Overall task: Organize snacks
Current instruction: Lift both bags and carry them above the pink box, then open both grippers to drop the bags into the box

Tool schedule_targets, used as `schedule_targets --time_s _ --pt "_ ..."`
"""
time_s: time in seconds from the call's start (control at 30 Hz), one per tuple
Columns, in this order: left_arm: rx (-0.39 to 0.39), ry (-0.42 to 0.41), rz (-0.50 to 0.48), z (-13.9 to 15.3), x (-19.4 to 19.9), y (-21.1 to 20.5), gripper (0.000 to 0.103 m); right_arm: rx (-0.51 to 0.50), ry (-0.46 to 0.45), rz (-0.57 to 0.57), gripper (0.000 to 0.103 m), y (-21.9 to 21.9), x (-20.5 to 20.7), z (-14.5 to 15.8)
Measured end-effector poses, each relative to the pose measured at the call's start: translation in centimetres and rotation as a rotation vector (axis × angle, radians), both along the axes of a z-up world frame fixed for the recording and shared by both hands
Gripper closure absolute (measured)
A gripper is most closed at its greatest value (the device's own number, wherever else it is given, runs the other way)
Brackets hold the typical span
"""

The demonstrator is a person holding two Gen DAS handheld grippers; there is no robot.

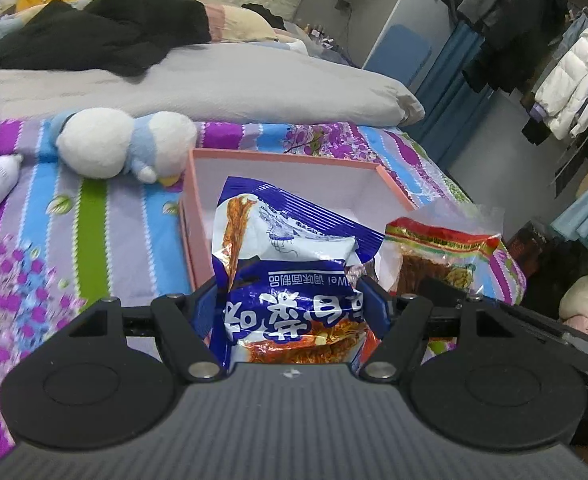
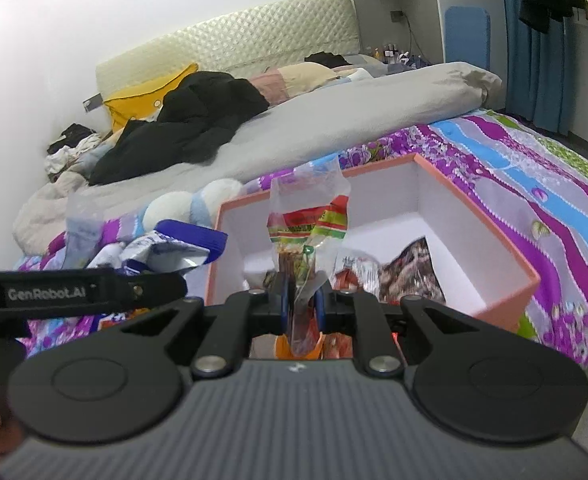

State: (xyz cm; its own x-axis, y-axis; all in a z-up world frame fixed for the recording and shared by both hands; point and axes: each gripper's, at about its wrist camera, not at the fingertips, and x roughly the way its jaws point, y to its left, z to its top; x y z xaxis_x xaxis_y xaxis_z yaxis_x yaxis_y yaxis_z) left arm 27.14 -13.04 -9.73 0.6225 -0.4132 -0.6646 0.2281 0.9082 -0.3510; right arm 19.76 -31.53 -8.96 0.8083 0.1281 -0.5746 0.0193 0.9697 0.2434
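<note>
Closest to me, the left tongs (image 1: 291, 300) are clamped about halfway on a crumpled blue-and-white snack bag (image 1: 289, 264), holding it up just at the near wall of the pink box (image 1: 283, 159) on the bed's striped sheet (image 1: 93, 232). To the right, the right tongs (image 2: 302, 300) are pinched nearly closed on a clear red-and-green snack packet (image 2: 310, 232), its long axis upright, directly over the box interior. A few foil packets (image 2: 390, 272) already lie inside, so the right hand looks nearer to dropping its load.
</note>
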Motion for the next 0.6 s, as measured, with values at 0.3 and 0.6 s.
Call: schedule_targets --time_s 0.3,0.6 --pt "0.038 0.041 -0.013 -2.8 7.7 -3.5 0.029 -0.005 0.039 -0.013 0.086 -2.7 6.5 -3.4" --pt "0.070 0.093 -0.031 -5.5 11.1 -4.8 0.028 0.021 0.117 0.001 0.072 -3.3 8.9 -7.1"
